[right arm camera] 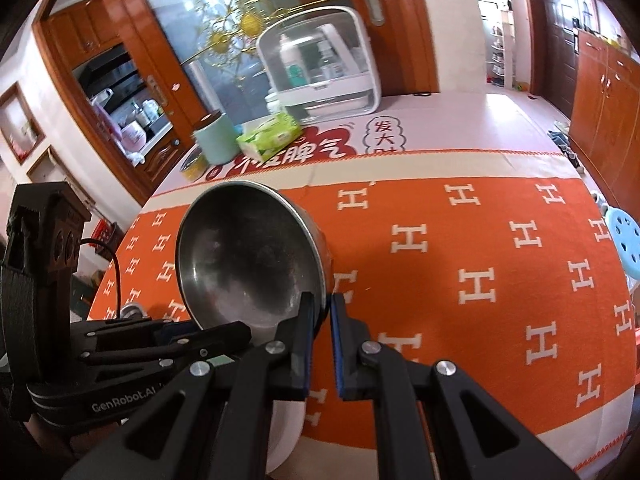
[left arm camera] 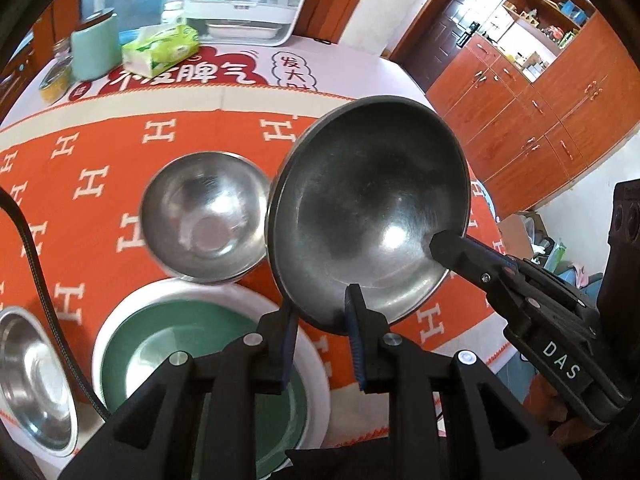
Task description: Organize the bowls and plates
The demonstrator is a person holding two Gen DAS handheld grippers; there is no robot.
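Note:
A large steel bowl (left arm camera: 368, 200) hangs tilted above the table, held by both grippers. My left gripper (left arm camera: 322, 304) is shut on its lower rim, one finger inside and one outside. My right gripper (left arm camera: 436, 240) comes in from the right and pinches the bowl's right rim. In the right wrist view, the right gripper (right arm camera: 322, 304) is shut on the bowl (right arm camera: 248, 256), with the left gripper (right arm camera: 224, 332) at its lower left edge. On the cloth below sit a smaller steel bowl (left arm camera: 204, 216), a green plate with a white rim (left arm camera: 180, 344) and another steel bowl (left arm camera: 32, 376).
An orange patterned cloth (right arm camera: 480, 280) covers the table. At the far end stand a mint cup (left arm camera: 96, 46), a green tissue pack (left arm camera: 160, 50), a small tin (left arm camera: 54, 80) and a white clear-fronted box (left arm camera: 244, 0). A blue stool (right arm camera: 624, 236) is beyond the right edge.

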